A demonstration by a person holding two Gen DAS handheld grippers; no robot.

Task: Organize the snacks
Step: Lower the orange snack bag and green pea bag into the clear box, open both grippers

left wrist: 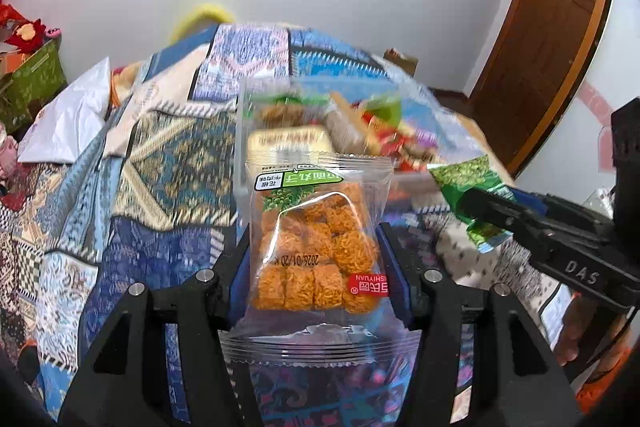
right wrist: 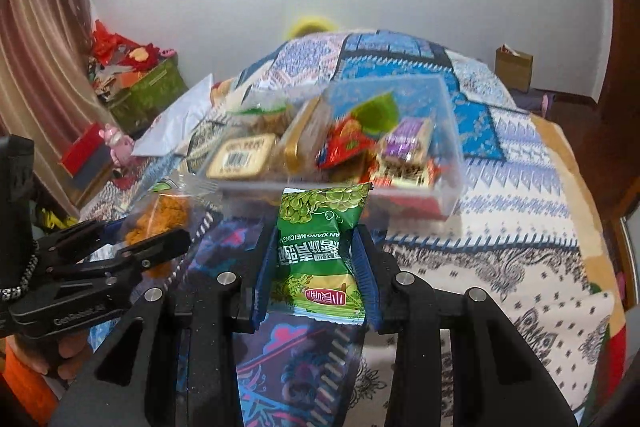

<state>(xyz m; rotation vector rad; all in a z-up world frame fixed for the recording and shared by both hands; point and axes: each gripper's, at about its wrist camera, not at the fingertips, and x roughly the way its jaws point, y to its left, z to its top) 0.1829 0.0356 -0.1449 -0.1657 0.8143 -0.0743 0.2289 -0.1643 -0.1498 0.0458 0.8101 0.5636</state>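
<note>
**Both claws loaded, short of the box**

Left gripper (left wrist: 316, 255) clamps our clear noodle-ball packet (left wrist: 316, 247); right gripper (right wrist: 316, 267) clamps the green pea packet (right wrist: 320, 243). Both held above the bedspread (right wrist: 500, 227), near the clear snack box (right wrist: 452, 163). We judge carry-in step; next: reach over rim, release.

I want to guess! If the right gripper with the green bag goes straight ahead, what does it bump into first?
Probably the clear box of snacks. The right gripper points its green bag at the box's near wall, though depth is hard to judge.
</note>
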